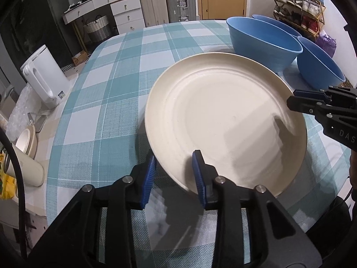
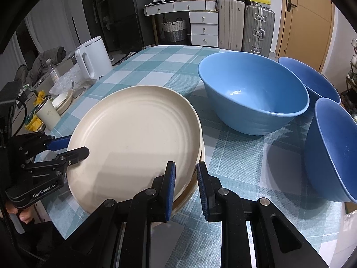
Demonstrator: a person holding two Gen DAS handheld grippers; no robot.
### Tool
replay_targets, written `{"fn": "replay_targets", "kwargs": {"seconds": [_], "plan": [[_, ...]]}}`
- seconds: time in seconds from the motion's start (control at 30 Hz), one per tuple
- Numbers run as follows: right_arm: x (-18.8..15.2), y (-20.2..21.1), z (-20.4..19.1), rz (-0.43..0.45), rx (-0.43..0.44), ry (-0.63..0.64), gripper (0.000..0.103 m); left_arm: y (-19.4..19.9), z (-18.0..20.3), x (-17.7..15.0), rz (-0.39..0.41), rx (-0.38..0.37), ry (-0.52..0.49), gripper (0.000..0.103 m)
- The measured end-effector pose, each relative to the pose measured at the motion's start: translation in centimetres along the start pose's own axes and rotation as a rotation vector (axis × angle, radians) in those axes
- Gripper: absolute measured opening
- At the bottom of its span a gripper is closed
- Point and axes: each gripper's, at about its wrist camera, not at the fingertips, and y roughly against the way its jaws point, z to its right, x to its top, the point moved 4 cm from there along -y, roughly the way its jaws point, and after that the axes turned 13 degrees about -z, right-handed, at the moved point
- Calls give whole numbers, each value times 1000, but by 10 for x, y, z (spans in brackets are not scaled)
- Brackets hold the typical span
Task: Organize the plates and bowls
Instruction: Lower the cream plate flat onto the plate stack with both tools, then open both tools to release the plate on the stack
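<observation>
left gripper jaws apart astride cream plate rim; right gripper clamped on it. could tip and slide off the stack.

left claw: parted (slightly) | right claw: nearly closed

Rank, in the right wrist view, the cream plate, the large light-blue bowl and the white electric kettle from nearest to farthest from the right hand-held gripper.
1. Round cream plate, its rim between the right hand-held gripper fingers.
2. Large light-blue bowl, beyond, right of centre.
3. White electric kettle, far left table edge.
</observation>
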Motion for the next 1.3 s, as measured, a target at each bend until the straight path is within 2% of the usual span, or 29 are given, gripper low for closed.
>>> {"fn": "replay_targets", "kwargs": {"seconds": [0.2,0.53,0.93,1.17,1.23,1.3], "plan": [[-3,-4,-1,-6,-9,4,21,-1,3,-1,0,9,-8,30],[-1,-7,0,-2,-1,-2,21,-1,8,-4,-9,7,-33,41],[-6,-8,5,-5,9,-23,21,-2,14,-7,-20,13,-66,49],[-7,-8,7,-12,9,-21,22,-6,9,-6,-39,-47,-37,50],[-7,-8,7,-17,13,-23,25,-4,6,-5,-33,-63,-22,50],[-8,-8,8,-22,18,-28,34,2,2,-4,-14,-94,-5,52]]}}
